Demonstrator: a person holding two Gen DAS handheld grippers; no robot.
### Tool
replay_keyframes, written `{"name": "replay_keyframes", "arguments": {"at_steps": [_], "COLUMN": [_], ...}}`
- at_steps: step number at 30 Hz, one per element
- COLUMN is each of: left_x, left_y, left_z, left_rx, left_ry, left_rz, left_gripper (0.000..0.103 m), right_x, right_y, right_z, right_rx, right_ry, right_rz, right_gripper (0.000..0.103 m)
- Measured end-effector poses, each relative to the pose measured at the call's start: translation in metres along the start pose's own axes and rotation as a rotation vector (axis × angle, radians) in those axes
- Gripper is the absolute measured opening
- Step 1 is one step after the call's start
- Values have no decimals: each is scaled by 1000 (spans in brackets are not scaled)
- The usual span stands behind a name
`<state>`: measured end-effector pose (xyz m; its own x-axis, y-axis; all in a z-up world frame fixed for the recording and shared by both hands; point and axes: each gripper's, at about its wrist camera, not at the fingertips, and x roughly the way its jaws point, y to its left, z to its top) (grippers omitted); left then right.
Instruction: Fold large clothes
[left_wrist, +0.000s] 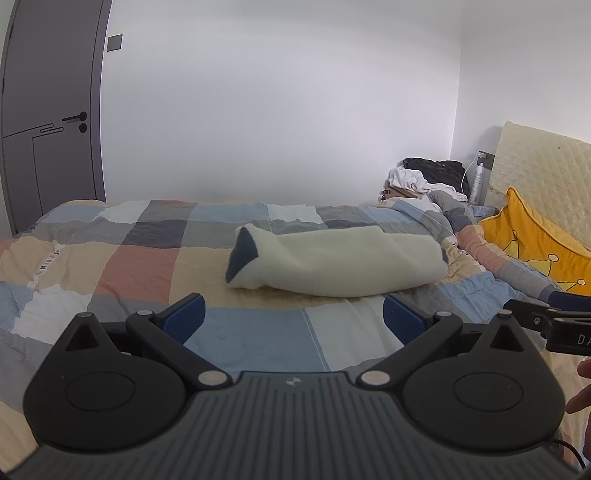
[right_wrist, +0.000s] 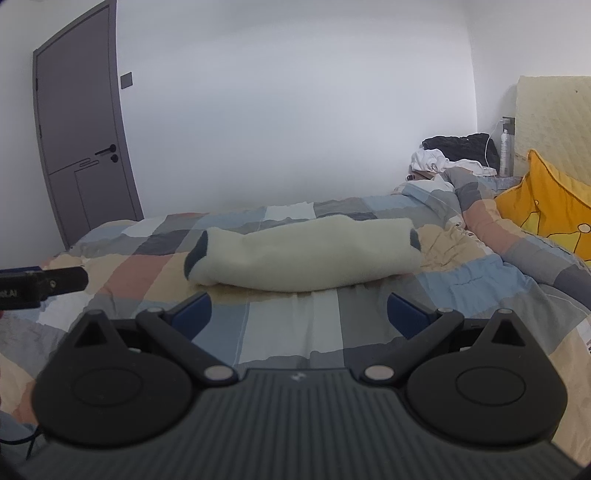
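Left wrist view | left hand-held gripper (left_wrist: 293, 319) spread wide, empty, blue ribbed pads | right hand-held gripper (right_wrist: 299, 314) likewise agape, holding nothing | fleecy cream garment (left_wrist: 340, 264), dark lining at its ends, folded into a soft oblong mid-bed on the checked quilt (left_wrist: 147, 258) | flat quilt free on near side | yellow cushion (left_wrist: 532, 236) well right.

The bed (left_wrist: 258, 332) is covered by a patchwork quilt (left_wrist: 147, 258) of blue, grey, white, beige and terracotta squares, wrinkled across its surface. A cream fleece garment folded into a long roll (left_wrist: 332, 262) with a dark blue lining showing at its ends lies across the middle of the quilt. A yellow cushion with a crown print (left_wrist: 532, 236) rests at the head end, against the pale quilted headboard (left_wrist: 546, 177). The quilt is bunched into a ridge beside the cushion.
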<state>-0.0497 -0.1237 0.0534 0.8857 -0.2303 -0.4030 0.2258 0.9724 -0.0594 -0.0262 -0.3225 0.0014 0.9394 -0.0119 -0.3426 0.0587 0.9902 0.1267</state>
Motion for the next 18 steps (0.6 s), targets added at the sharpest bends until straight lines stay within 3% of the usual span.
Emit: {"name": "replay_keyframes", "arguments": {"at_steps": [18], "left_x": [4], "left_y": [-1], "left_z": [1], "left_rx": [-9], "left_ry": [17], "left_rz": [10], "left_gripper": [103], "right_x": [0], "right_y": [-1], "right_z": [3], "right_rx": [-8], "right_ry": [-3], "right_rz": [-6], "right_gripper": [103]}}
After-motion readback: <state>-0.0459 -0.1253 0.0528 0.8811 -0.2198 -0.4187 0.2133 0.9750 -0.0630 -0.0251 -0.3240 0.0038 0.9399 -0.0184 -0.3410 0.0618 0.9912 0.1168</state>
